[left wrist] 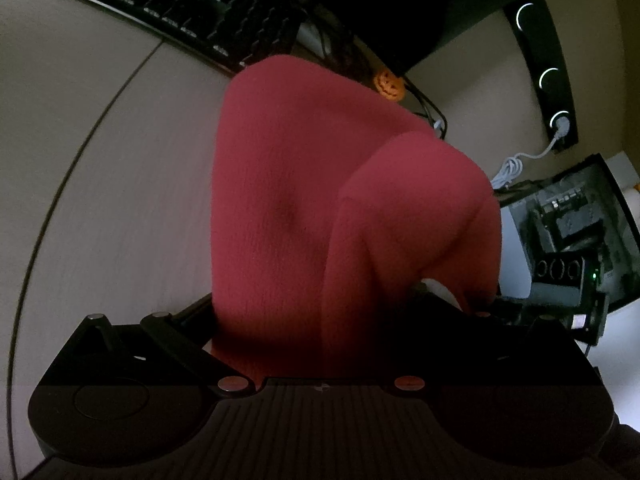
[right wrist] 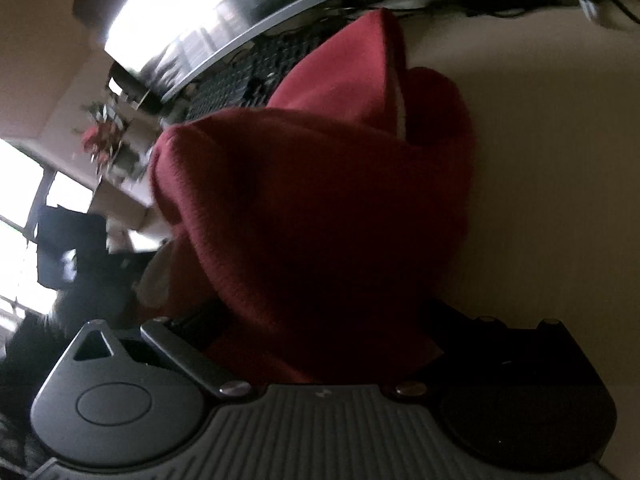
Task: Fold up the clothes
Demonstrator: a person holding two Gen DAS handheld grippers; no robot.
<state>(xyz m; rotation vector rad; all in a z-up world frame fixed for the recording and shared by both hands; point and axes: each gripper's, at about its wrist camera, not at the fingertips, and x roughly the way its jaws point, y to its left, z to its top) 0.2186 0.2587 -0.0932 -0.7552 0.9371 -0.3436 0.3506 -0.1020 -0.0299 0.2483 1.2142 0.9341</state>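
Left gripper: the left gripper (left wrist: 320, 320) had its fingers buried in red cloth; they were hidden under the fabric, and the cloth ran straight out of the jaws, so it was clamped on the garment.
Right gripper: the right gripper (right wrist: 320, 332) was the same story, fingers swallowed by cloth that bunched right at its mouth, gripped tight.
Garment, place: the red knit garment (left wrist: 304, 200) hung between and ahead of both tools, rising from each pair of jaws and filling the middle of both wrist views, lifted off the desk (left wrist: 100, 168) beyond it.
Garment, look: fine ribbed knit, rose-red in the left view and a deeper wine red in the dimmer right view (right wrist: 320, 208). Ahead of the left tool it stood as one tall smooth panel with a small dimple mid-way, and a second rounded fold lapped over it to the right. Ahead of the right tool it heaped up in a thick rounded bulge, with a peaked flap behind showing a pale inner edge.
Desk: pale, lying beyond the cloth on both sides.
Keyboard: a black keyboard (left wrist: 192, 12) sat far ahead and left of the left tool.
Farther off: a small orange pumpkin figure (left wrist: 386, 86) peeked past the cloth's top edge; a computer case (left wrist: 568, 240) stood far right.
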